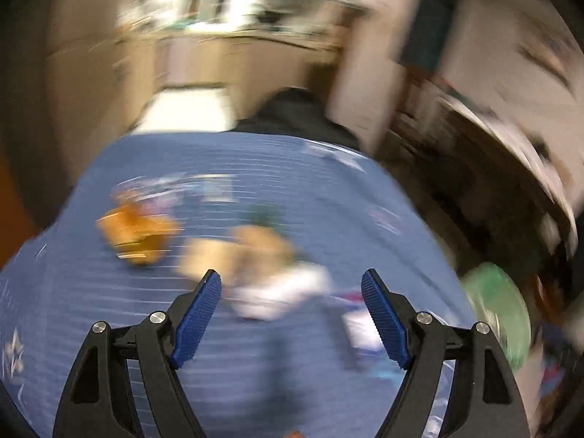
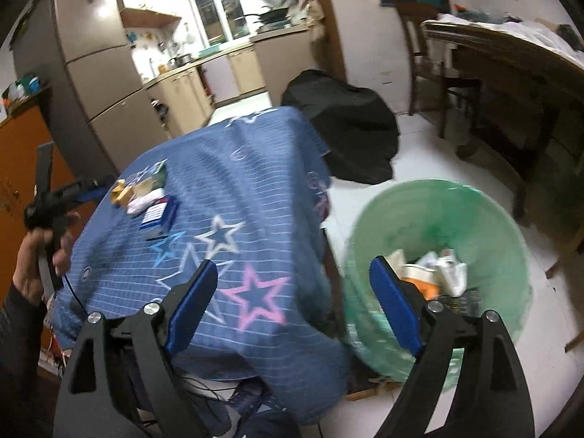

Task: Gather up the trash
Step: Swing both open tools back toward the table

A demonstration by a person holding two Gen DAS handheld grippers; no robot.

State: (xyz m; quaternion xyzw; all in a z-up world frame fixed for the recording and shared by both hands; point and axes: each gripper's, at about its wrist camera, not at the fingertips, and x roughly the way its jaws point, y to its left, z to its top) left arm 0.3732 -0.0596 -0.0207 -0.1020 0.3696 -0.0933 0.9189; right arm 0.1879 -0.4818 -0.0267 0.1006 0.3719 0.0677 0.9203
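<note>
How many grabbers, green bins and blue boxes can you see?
Grabbers: 2 (left gripper, right gripper)
Green bin: 1
Blue box: 1
Total: 4

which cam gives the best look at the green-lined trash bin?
Right wrist. The green-lined trash bin sits sharp beside the blue-covered table, its opening facing the camera, with paper scraps visible inside. Left wrist shows only a motion-blurred green sliver of it at the right edge, contents not visible.
</note>
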